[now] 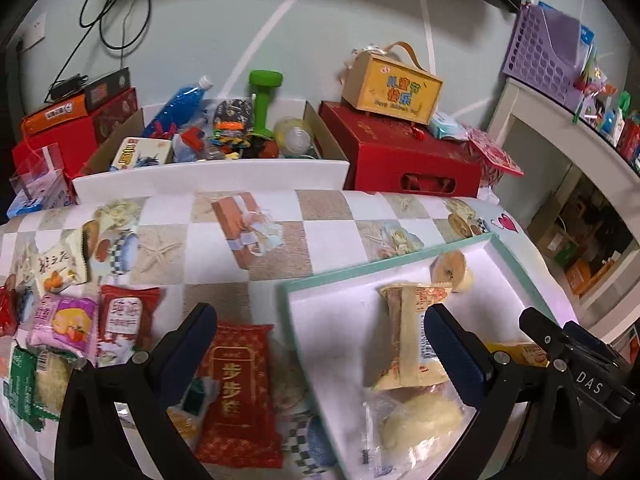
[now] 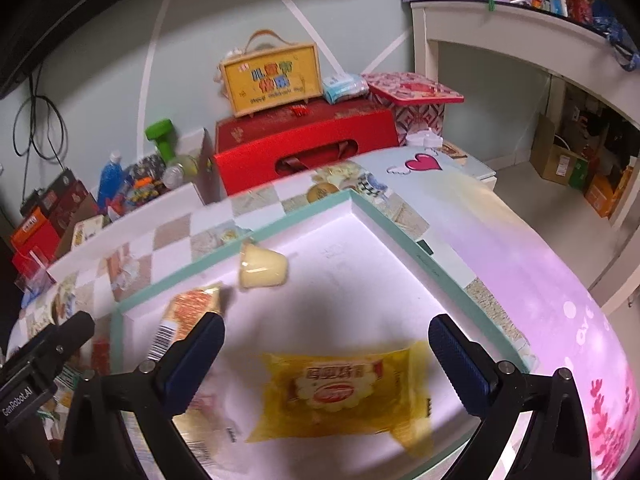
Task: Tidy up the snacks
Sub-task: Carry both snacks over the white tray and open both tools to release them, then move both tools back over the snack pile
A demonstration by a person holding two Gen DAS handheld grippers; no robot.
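The yellow snack packet (image 2: 344,394) is motion-blurred; the bun's clear wrapper (image 1: 416,420) is cut off below.

Both fisheye views bend strongly and darken at the corners. Light is soft and even; the white tray (image 2: 360,240) glares slightly. Gripper shadows fall across it. The yellow packet (image 2: 340,392) is motion-blurred.

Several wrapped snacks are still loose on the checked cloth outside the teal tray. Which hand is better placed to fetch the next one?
Probably left. The left tongs hang open over the red packet beside the tray; the right tongs are open above the yellow packet already inside it.
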